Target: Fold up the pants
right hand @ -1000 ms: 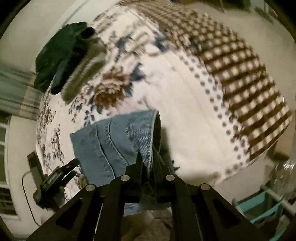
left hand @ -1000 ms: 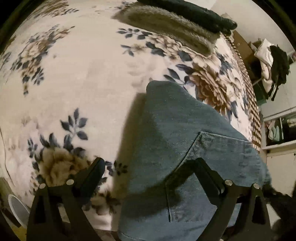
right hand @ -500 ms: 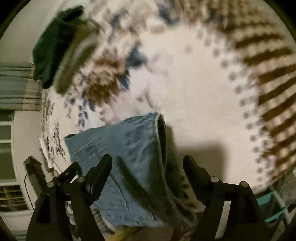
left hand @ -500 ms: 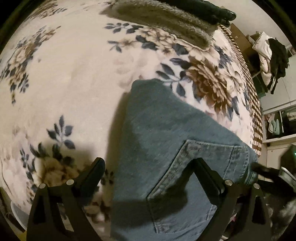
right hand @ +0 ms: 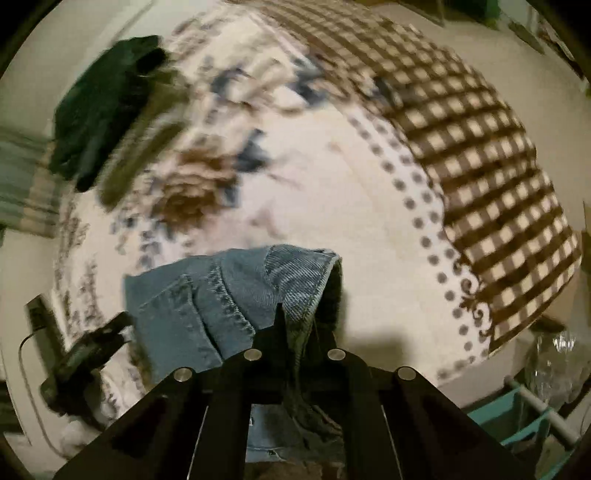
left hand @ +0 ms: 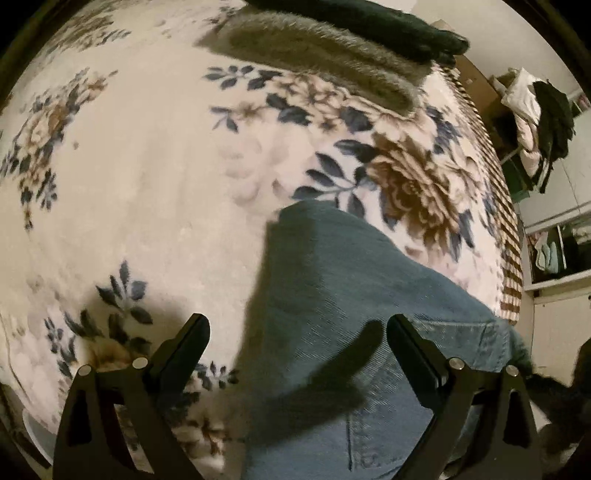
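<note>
Blue denim pants (left hand: pixel 343 295) lie folded on a floral blanket (left hand: pixel 147 166), back pocket up, at the near edge of the bed. My left gripper (left hand: pixel 295 332) is open just above them, one finger over the blanket, the other over the pocket. In the right wrist view my right gripper (right hand: pixel 295 317) is shut on the waistband edge of the pants (right hand: pixel 236 288), with denim pinched between the fingers. The left gripper (right hand: pixel 92 350) shows at lower left there.
A grey fuzzy folded garment (left hand: pixel 317 55) and a dark one (left hand: pixel 369 18) lie at the far side of the bed. A brown checked sheet (right hand: pixel 480 147) covers the bed's right part. Clothes hang on a rack (left hand: pixel 535 122). A teal rack (right hand: pixel 532 413) stands by the bed.
My right gripper was shut on the waistband, opened half a second ago, and is shut on it again. The left gripper stayed open and drifted over the pants.
</note>
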Motion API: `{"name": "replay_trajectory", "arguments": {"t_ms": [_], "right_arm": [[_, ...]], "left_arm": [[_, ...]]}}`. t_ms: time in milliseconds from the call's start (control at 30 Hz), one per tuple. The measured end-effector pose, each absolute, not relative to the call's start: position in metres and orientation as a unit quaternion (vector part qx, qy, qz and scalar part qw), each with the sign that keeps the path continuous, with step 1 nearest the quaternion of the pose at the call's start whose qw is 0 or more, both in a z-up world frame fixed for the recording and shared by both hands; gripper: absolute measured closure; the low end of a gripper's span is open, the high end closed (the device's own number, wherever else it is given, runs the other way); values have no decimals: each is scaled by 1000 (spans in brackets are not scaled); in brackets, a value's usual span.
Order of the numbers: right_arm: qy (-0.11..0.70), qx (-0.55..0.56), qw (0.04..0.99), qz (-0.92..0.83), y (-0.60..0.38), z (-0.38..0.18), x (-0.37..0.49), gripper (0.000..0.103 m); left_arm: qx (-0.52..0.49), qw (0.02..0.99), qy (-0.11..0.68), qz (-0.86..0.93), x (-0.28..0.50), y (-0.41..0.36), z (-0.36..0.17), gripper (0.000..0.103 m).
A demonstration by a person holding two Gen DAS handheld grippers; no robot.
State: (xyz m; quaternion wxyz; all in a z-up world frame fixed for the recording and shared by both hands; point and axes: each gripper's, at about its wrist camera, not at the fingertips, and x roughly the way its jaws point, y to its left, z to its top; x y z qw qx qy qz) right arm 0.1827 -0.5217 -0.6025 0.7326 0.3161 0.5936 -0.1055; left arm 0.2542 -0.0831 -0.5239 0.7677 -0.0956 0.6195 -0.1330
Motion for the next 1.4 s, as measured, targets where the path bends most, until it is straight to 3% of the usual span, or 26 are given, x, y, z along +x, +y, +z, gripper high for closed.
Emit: {"name": "replay_trajectory", "arguments": {"t_ms": [67, 100, 167, 200, 533, 800, 867, 1067, 1333, 1400], "right_arm": [[621, 297, 716, -117, -529, -637, 189, 64], [629, 299, 706, -131, -534, -650, 191, 57], [637, 308, 693, -139, -542, -665, 193, 27], [637, 306, 691, -149, -546, -664, 191, 25], [578, 464, 664, -99, -551, -630, 99, 18], [561, 559, 610, -31, -502, -714, 74, 18], [548, 564, 617, -21, -494, -730, 82, 12], [494, 589, 640, 7, -487, -721, 92, 13], [505, 574, 644, 32, -478, -738, 92, 17], [503, 571, 649, 29, -476, -735, 92, 31]], "left_arm": [[-80, 765, 628, -122, 259, -86, -539, 5], [-82, 760, 634, -118, 262, -85, -546, 3], [-99, 747, 648, -115, 268, -80, -557, 0], [-111, 740, 654, -115, 270, -77, -561, 0], [-206, 720, 645, -151, 221, -40, -537, 1], [-243, 674, 675, -176, 180, -41, -579, 1], [-259, 667, 673, -188, 179, -43, -587, 1], [-305, 649, 670, -194, 179, -39, -598, 1], [-315, 651, 658, -210, 172, -35, -600, 1], [-310, 652, 659, -213, 173, -38, -600, 1]]}}
